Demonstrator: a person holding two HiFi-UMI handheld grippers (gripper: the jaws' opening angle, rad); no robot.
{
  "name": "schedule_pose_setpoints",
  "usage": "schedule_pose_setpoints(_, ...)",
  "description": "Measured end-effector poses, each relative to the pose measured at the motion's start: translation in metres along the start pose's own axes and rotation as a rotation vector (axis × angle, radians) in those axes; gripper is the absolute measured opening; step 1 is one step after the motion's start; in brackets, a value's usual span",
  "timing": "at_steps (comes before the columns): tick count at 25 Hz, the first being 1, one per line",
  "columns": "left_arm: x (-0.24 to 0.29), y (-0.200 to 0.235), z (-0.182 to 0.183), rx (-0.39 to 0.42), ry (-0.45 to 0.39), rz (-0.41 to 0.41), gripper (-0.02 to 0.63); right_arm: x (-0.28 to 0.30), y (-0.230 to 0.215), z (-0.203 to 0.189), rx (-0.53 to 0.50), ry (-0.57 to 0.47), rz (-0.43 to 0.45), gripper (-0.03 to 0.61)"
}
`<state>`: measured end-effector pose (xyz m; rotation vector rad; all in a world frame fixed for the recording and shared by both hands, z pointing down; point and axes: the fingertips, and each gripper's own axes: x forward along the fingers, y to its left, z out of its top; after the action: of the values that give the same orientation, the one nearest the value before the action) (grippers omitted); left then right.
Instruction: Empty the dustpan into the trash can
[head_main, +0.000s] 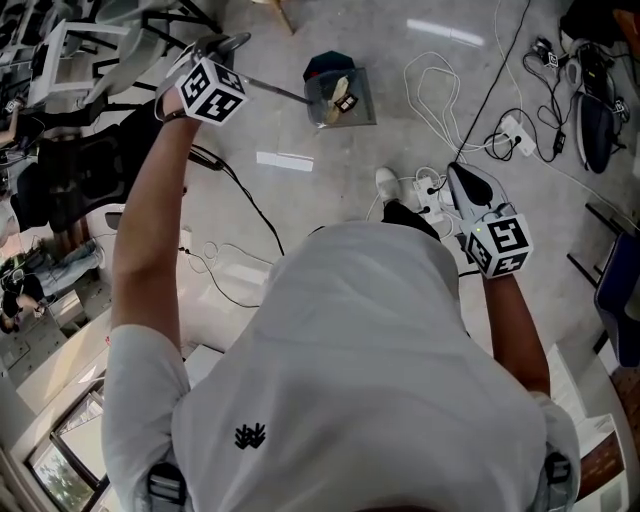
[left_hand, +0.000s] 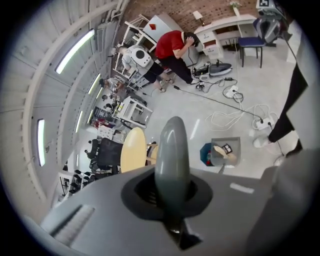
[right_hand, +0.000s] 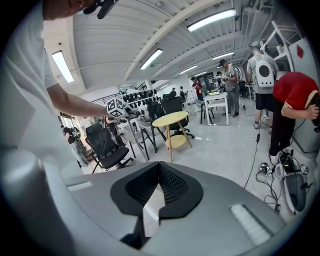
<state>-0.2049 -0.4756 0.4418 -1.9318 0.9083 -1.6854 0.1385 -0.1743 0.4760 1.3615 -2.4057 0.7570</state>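
My left gripper (head_main: 226, 60) is raised at the upper left, shut on the grey top of the dustpan's long handle (left_hand: 172, 150). The thin rod (head_main: 275, 90) runs from it down to the grey dustpan (head_main: 347, 98), which still holds scraps, among them a tan piece (left_hand: 223, 153). A dark blue trash can (head_main: 327, 66) stands right against the pan's far side; in the left gripper view the trash can (left_hand: 205, 154) shows left of the dustpan (left_hand: 228, 145). My right gripper (head_main: 468, 187) hangs by the person's right side, shut, with nothing between its black pads (right_hand: 170, 186).
White and black cables (head_main: 450, 95) and a power strip (head_main: 512, 128) lie across the grey floor on the right. A white shoe (head_main: 387, 183) shows below the pan. A round yellow table (right_hand: 173, 119), office chairs (right_hand: 105, 147) and several people stand farther off.
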Motion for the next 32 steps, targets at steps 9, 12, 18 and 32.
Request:
schedule_pose_setpoints(9, 0.006, 0.039, -0.031, 0.012, 0.109, 0.117, 0.052, 0.01, 0.003, 0.005, -0.008, 0.004, 0.019, 0.002)
schedule_pose_setpoints(12, 0.01, 0.042, -0.036, 0.022, 0.134, 0.114, 0.052, 0.012, 0.003, 0.01, -0.012, 0.004, 0.02, 0.002)
schedule_pose_setpoints(18, 0.021, 0.044, -0.051, 0.099, 0.208, 0.103, 0.052, 0.02, 0.001, 0.016, -0.008, 0.011, 0.027, 0.001)
schedule_pose_setpoints(32, 0.078, 0.061, -0.014, 0.544, 0.367, 0.077, 0.052, 0.01, -0.01, 0.001, 0.052, 0.026, -0.003, 0.0)
